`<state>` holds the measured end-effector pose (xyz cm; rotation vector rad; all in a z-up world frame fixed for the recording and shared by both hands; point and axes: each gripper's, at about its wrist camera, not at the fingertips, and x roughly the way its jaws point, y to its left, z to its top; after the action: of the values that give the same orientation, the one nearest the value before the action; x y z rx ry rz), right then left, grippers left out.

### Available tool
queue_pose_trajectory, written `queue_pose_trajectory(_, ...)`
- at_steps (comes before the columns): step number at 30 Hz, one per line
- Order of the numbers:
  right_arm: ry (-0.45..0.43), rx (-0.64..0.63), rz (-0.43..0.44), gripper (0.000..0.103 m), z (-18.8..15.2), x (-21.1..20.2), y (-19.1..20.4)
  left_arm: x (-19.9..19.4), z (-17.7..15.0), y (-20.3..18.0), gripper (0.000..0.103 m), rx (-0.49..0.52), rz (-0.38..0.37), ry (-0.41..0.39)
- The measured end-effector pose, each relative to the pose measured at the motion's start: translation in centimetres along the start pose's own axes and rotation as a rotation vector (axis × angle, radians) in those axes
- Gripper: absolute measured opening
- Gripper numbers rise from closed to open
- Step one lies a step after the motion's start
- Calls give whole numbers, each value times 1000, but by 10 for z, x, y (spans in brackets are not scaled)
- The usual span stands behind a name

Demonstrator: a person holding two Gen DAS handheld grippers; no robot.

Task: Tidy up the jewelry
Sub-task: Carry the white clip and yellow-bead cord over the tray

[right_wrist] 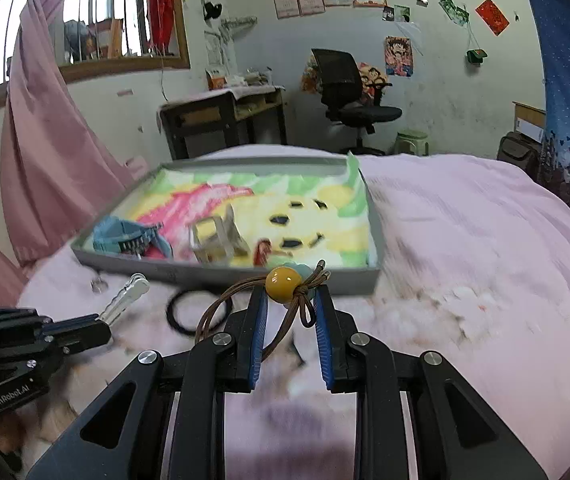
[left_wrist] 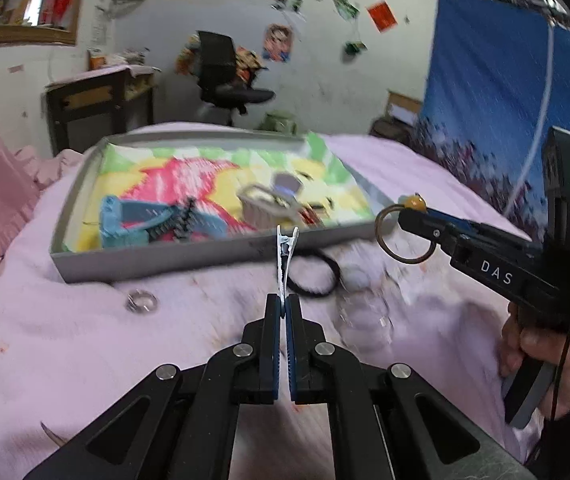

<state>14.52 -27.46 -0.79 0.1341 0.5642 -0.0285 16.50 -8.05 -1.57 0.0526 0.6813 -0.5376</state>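
Observation:
My left gripper (left_wrist: 284, 305) is shut on a white hair clip (left_wrist: 285, 258) that stands up from its tips; it also shows in the right wrist view (right_wrist: 125, 298). My right gripper (right_wrist: 291, 300) is shut on a brown cord hair tie with a yellow bead (right_wrist: 283, 279), held above the bed; it shows in the left wrist view (left_wrist: 403, 234) too. The grey tray (left_wrist: 157, 262) with a colourful cloth lining lies just beyond both grippers. A black hair tie (left_wrist: 313, 274) and a silver ring (left_wrist: 141, 301) lie on the pink blanket in front of the tray.
In the tray lie a blue hair claw (right_wrist: 123, 236), a beige hair claw (right_wrist: 217, 240) and a small red piece (right_wrist: 263, 252). A clear blurred object (left_wrist: 365, 312) lies on the blanket. A desk (right_wrist: 221, 116), office chair (right_wrist: 349, 96) and pink curtain (right_wrist: 45, 152) stand behind.

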Motion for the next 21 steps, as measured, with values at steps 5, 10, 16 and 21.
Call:
queue_pose_trajectory(5,-26,17,6,21,24,19,0,9,27,15,3,-57,41,-65)
queue_pose_trajectory(10,-24,25,-3,21,40,44,3,24,48,23,3,-86,66,-85)
queue_pose_trajectory(16,24,1,-55,21,45,79,10,48,47,36,3,-129,71,-29)
queue_pose_trajectory(21,39,0,-84,21,43,88,11,60,50,44,3,-158,73,-2)
